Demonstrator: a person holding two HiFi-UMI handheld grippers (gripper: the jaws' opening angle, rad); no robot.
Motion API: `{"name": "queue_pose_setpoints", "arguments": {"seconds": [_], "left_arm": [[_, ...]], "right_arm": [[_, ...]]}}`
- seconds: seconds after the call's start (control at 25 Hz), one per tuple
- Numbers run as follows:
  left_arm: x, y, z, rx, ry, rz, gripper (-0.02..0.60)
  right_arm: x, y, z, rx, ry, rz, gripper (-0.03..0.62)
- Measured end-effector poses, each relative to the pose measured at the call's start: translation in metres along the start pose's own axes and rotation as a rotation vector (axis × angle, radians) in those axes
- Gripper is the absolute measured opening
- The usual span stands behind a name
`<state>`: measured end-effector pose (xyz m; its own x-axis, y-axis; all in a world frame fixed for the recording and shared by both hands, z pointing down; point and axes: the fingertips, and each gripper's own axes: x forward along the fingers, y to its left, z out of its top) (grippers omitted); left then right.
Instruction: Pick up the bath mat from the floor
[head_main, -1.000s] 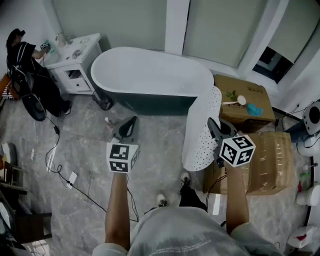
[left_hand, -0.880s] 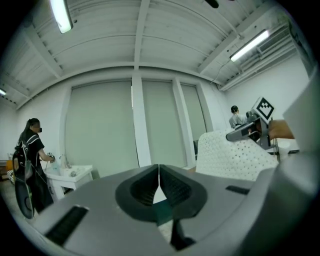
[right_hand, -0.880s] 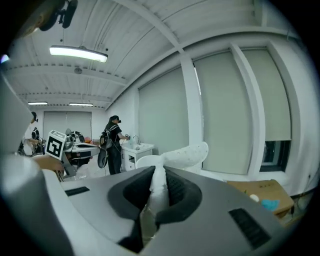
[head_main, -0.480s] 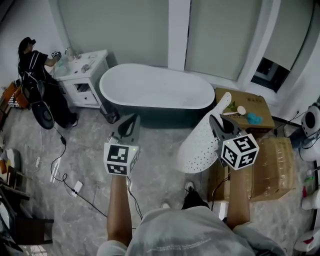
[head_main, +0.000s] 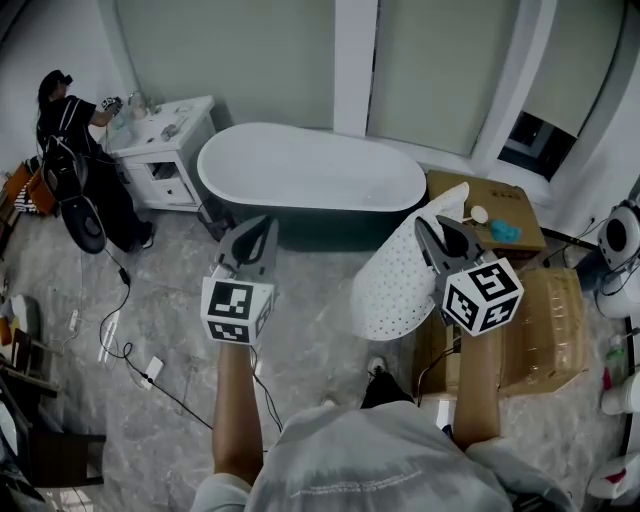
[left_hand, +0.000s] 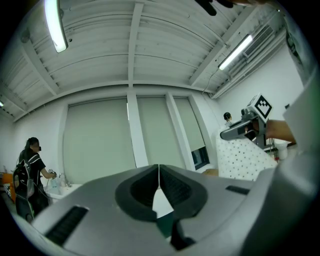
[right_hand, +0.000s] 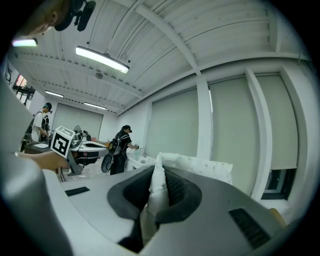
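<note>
Right of centre in the head view, the bath mat (head_main: 398, 288) is up off the floor, pinched by the right claw (head_main: 430, 230).
Looking along that claw in the right gripper view, it's clamped on a folded white edge of the mat, so it's properly gripping it. The dotted mat dangles in front of the cardboard boxes (head_main: 540, 335), just right of the dark-sided bathtub (head_main: 310, 170). The left claw (head_main: 262, 226) sits centre-left, closed tight with nothing between its jaws. Upper left, a person (head_main: 70, 130) stands at a white cabinet (head_main: 165, 140).
</note>
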<state>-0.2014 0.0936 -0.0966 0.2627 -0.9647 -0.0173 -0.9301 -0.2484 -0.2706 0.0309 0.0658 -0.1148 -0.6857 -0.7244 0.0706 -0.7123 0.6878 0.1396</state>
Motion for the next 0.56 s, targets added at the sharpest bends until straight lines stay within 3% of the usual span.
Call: {"name": "queue_pose_setpoints", "arguments": {"seconds": [0.56], "left_arm": [[-0.008,-0.016,-0.004,-0.011,0.001,-0.046,0.02]], "right_arm": [[-0.008,0.01,-0.003,0.07,-0.011,0.033,0.031]]}}
